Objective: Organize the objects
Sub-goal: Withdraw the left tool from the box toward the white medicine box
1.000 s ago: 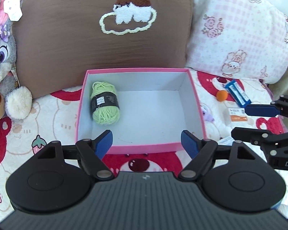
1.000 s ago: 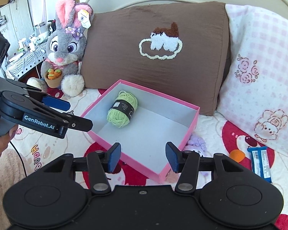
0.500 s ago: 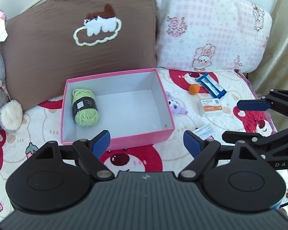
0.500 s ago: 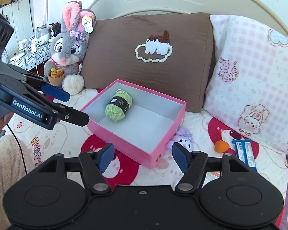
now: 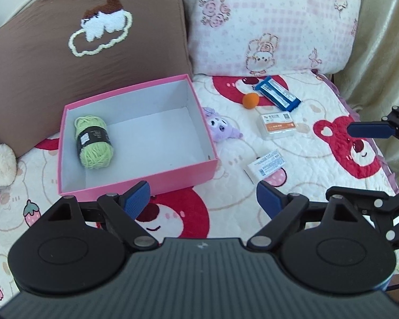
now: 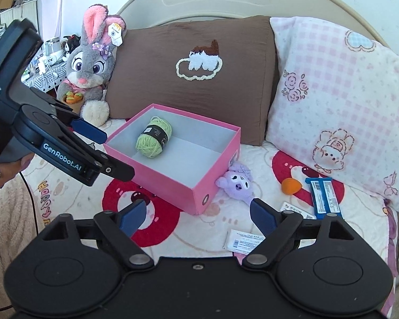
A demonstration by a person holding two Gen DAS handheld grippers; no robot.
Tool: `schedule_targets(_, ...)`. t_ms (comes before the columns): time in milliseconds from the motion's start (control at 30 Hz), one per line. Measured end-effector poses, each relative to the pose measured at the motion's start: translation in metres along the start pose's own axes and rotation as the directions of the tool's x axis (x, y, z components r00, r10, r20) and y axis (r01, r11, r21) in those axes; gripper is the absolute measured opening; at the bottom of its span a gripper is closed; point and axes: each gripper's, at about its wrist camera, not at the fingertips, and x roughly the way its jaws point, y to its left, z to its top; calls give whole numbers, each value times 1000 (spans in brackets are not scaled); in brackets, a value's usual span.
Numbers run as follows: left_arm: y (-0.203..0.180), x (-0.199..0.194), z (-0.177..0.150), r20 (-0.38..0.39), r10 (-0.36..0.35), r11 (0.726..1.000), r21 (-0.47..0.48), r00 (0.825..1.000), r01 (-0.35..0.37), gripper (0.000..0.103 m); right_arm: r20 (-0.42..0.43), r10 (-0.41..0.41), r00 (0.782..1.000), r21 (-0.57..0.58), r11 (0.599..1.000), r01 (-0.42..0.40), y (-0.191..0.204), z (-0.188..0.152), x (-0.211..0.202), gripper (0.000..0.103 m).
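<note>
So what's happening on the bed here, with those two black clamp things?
A person is tidying small things into a pink box with a hand-held gripper in each hand. Only the green yarn is in it so far. The purple plush, orange ball, blue packet and two cards lie on the blanket beside the box. The left gripper and right gripper are both empty, jaws opening.

You see one pink box [image 5: 135, 183] with one green yarn ball [image 5: 94, 142]; one purple plush [image 5: 222, 129], one orange ball [image 5: 250, 100], one blue packet [image 5: 278, 93], two white packets [image 5: 278, 122] [image 5: 266, 164], two pillows [image 6: 194, 63] [image 6: 332, 101], one rabbit toy [image 6: 91, 63].
</note>
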Motion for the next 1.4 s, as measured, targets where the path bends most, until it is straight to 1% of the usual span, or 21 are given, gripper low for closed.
schedule_targets(100, -10, 7, 0, -4, -15, 1000, 11, 1000, 15, 93, 23, -12, 1000, -17, 1000, 12, -1, -10, -2, 92)
schedule_targets(133, -13, 10, 0, -5, -27, 1000, 0, 1000, 27, 98, 30, -15, 999, -23, 1000, 16, -1, -13, -2, 92)
schedule_targets(167, -13, 14, 1, -5, -45, 999, -16, 999, 45, 101, 38, -17, 999, -29, 999, 18, -1, -17, -1, 93)
schedule_targets(233, -15, 22, 2, -25, -88, 995, -50, 996, 86, 101, 55, -23, 998, -38, 999, 25, -2, -24, 1, 92)
schedule_targets(300, -15, 32, 5, -56, -143, 987, -88, 988, 137, 101, 55, -35, 998, -44, 998, 38, -4, -30, 5, 92)
schedule_targets(367, -17, 42, 8, -71, -175, 977, -132, 982, 165, 101, 62, -52, 997, -43, 998, 55, -8, -35, 10, 92)
schedule_targets(433, -22, 51, 13, -69, -183, 972, -165, 981, 169, 101, 69, -77, 995, -27, 996, 79, -12, -40, 14, 92)
schedule_targets(533, -37, 64, 17, -74, -196, 971, -156, 978, 183, 101, 119, -109, 987, 20, 994, 107, -21, -49, 16, 92)
schedule_targets(600, -47, 72, 18, -79, -203, 972, -140, 976, 191, 101, 134, -171, 976, 50, 985, 166, -27, -53, 21, 92)
schedule_targets(733, -55, 87, 23, -42, -191, 973, -143, 981, 183, 100, 94, -200, 975, 80, 978, 193, -45, -65, 37, 92)
schedule_targets(833, -56, 99, 27, -44, -226, 962, -167, 973, 216, 99, 49, -199, 979, 64, 979, 196, -52, -77, 50, 92)
schedule_targets(867, -56, 103, 27, -43, -224, 962, -168, 974, 214, 99, 34, -195, 980, 44, 980, 193, -52, -80, 54, 92)
schedule_targets(933, -59, 110, 25, -47, -197, 970, -152, 979, 188, 99, 11, -196, 980, 3, 981, 196, -49, -85, 62, 92)
schedule_targets(1033, -60, 123, 17, -69, -168, 976, -155, 983, 156, 98, 3, -189, 982, -27, 982, 189, -43, -91, 72, 92)
schedule_targets(1100, -59, 132, 12, -77, -165, 977, -152, 983, 152, 98, 6, -200, 980, -35, 979, 200, -40, -94, 79, 92)
schedule_targets(1167, -58, 141, 5, -77, -148, 981, -138, 986, 137, 98, 15, -237, 971, -26, 971, 237, -39, -96, 86, 92)
schedule_targets(1267, -51, 156, -7, -85, -117, 988, -116, 990, 106, 98, 0, -240, 971, -4, 971, 240, -42, -99, 100, 92)
schedule_targets(1400, -39, 170, -14, -72, -120, 983, -150, 990, 109, 98, -29, -231, 973, -20, 973, 230, -40, -104, 120, 92)
